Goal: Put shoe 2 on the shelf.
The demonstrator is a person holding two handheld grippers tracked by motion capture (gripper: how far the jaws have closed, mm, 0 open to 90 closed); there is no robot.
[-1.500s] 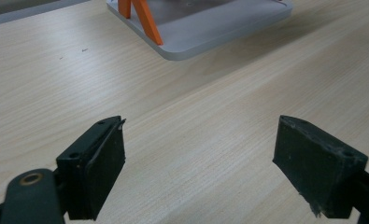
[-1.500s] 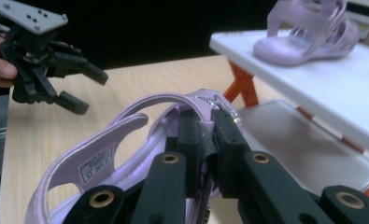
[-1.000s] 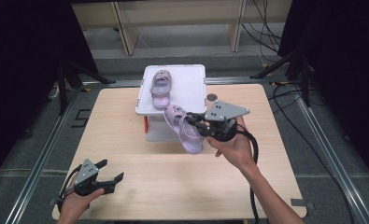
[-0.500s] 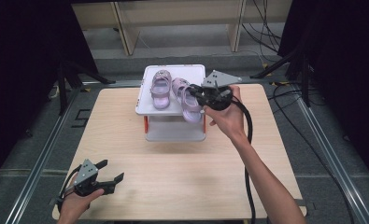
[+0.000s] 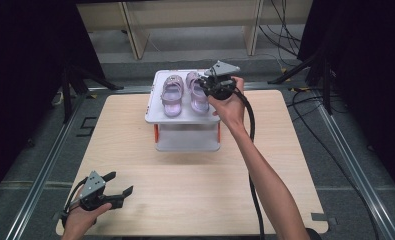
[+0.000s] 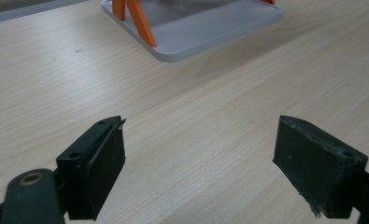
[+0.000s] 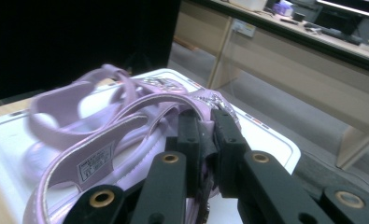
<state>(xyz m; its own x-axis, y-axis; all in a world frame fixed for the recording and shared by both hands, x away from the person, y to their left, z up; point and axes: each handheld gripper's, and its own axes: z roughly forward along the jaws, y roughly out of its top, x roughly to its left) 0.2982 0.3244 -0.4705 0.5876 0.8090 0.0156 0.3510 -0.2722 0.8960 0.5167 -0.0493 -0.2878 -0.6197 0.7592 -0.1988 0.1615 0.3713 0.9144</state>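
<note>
Two small purple sandals lie on top of the white rack (image 5: 155, 112) at the far middle of the table. The left sandal (image 5: 172, 93) lies alone. My right gripper (image 5: 203, 86) is shut on a strap of the right sandal (image 5: 197, 96), which hangs just over the rack top beside the other. In the right gripper view the jaws pinch that sandal (image 7: 126, 140) with the rack top (image 7: 266, 140) under it. My left gripper (image 5: 119, 188) rests open near the table's front left corner. In the left gripper view its jaws (image 6: 198, 172) stand wide with bare wood between them.
The rack has orange legs (image 6: 140, 23) and a grey base plate (image 6: 210, 28) on the wooden table (image 5: 195, 190). A black cable (image 5: 250, 125) trails along the right forearm. Metal rails run along both table sides, with shelving and cables behind.
My right gripper carried the sandal from in front of the rack up and back onto the rack top, beside the other sandal. The left gripper stayed still.
</note>
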